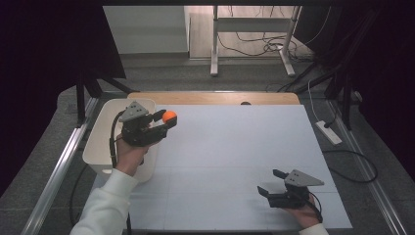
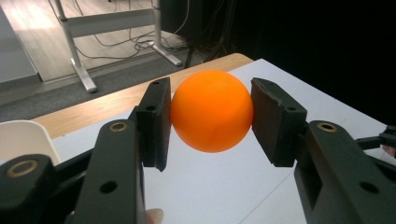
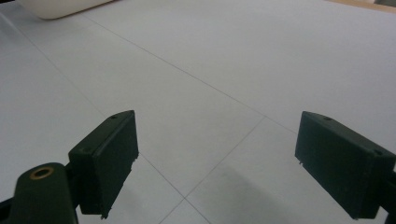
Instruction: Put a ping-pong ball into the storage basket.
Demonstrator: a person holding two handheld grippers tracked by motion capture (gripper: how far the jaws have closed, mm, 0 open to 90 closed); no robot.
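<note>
Orange ball point(image 2: 211, 110) sits clamped in our left gripper point(image 1: 165, 121); we keep squeezing evenly, carrying it level, while our right gripper point(image 1: 268, 183) rests open.

Orange ball point(image 2: 211, 111): small, round, smooth, matte plastic look, even bright orange, no markings seen. Held off the table, pinched at its two sides between the black pads point(image 2: 155, 122) of the left gripper point(image 1: 164, 121). In the high view the ball point(image 1: 169, 116) sits above the white table's point(image 1: 235, 156) far left part, just beside the rim of the white bin point(image 1: 100, 142).
</note>
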